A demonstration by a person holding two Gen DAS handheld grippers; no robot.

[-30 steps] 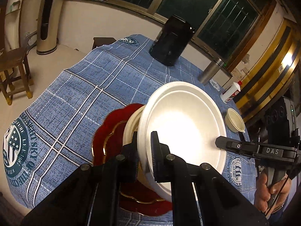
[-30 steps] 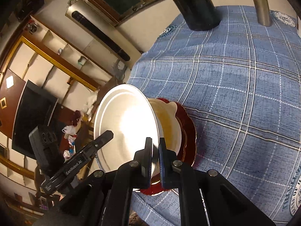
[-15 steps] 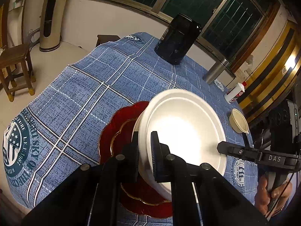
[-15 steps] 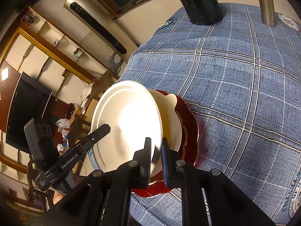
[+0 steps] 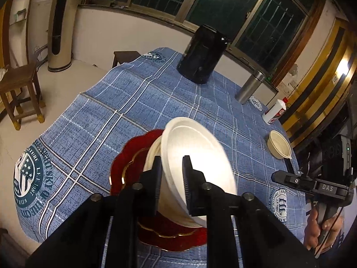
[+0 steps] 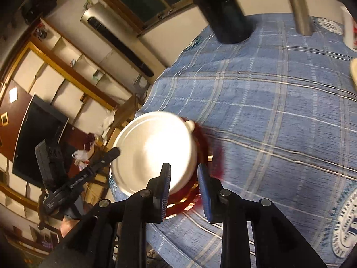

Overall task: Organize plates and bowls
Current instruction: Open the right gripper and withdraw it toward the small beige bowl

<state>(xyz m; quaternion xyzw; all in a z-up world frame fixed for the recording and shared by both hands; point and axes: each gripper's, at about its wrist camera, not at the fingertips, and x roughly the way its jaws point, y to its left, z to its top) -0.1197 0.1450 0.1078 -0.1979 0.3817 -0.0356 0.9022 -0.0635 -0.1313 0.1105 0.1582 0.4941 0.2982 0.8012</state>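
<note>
A red scalloped plate (image 5: pixel 129 163) with a gold rim lies on the blue checked tablecloth (image 5: pixel 133 102). A cream bowl (image 5: pixel 152 156) stands on it, and a white plate (image 5: pixel 196 156) leans tilted on top of the bowl. My left gripper (image 5: pixel 171 176) straddles the white plate's near rim; its jaws are opening and no longer pinch it. My right gripper (image 6: pixel 184 183) is opening too, drawn back from the white plate (image 6: pixel 154 151), with only the bowl's edge and the red plate (image 6: pixel 214 160) showing in its gap. A second small cream bowl (image 5: pixel 280 145) sits at the right.
A black cylinder (image 5: pixel 202 55), a steel tumbler (image 5: pixel 250 87) and a white bottle with a red cap (image 5: pixel 275 111) stand along the table's far side. A wooden stool (image 5: pixel 20 89) stands on the floor to the left. A hand (image 5: pixel 321 230) holds the right gripper's handle.
Both grippers' jaws have parted from the white plate's rim. The right gripper has pulled back off the plate. The stack looks smaller and farther away in both views.
</note>
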